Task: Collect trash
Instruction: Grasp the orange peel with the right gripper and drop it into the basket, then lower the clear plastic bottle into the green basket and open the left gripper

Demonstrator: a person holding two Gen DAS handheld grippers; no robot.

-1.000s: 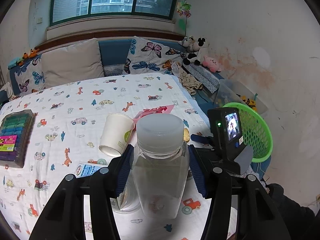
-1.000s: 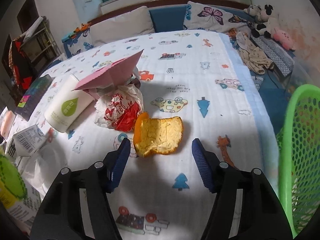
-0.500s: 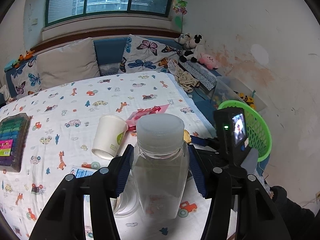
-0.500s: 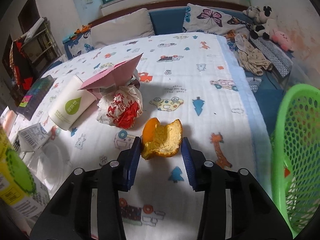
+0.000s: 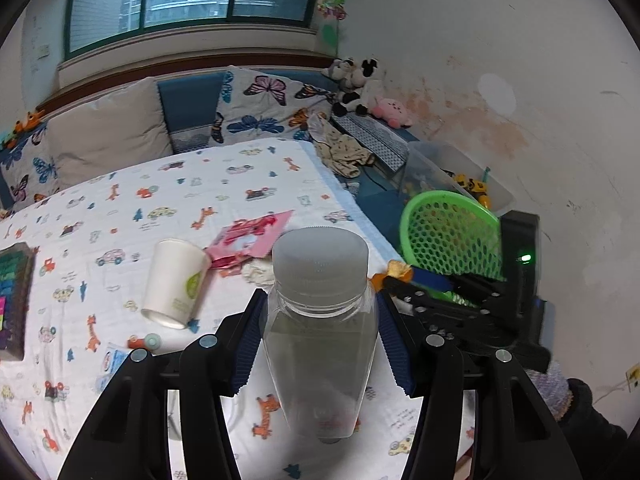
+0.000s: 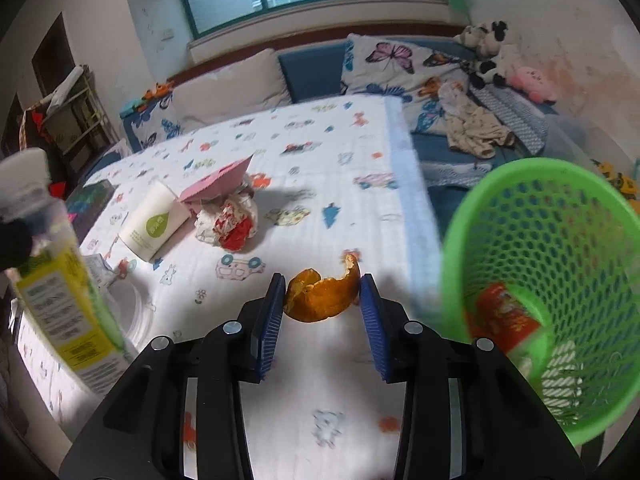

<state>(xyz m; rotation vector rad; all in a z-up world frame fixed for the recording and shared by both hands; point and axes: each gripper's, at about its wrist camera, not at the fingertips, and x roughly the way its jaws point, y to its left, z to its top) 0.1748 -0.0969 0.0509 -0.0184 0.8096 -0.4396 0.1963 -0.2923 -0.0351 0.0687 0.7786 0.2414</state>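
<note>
Right wrist view: the right gripper (image 6: pixel 322 300) has its blue jaws clamped on a curled orange peel (image 6: pixel 322 296), lifted above the patterned bed (image 6: pixel 320 152), just beside the green mesh basket (image 6: pixel 560 280), likely ready for dropping in. Left wrist view: the left gripper (image 5: pixel 320 332) grips a clear capped bottle (image 5: pixel 320 340) upright between its jaws, probably the next item for the basket.

Counted: one clear bottle (image 5: pixel 320 320), one orange peel (image 6: pixel 322 294), one paper cup (image 5: pixel 176 282), one pink envelope (image 5: pixel 250 236), one crumpled wrapper (image 6: pixel 230 222), one green basket (image 6: pixel 548 280), two butterfly pillows.
</note>
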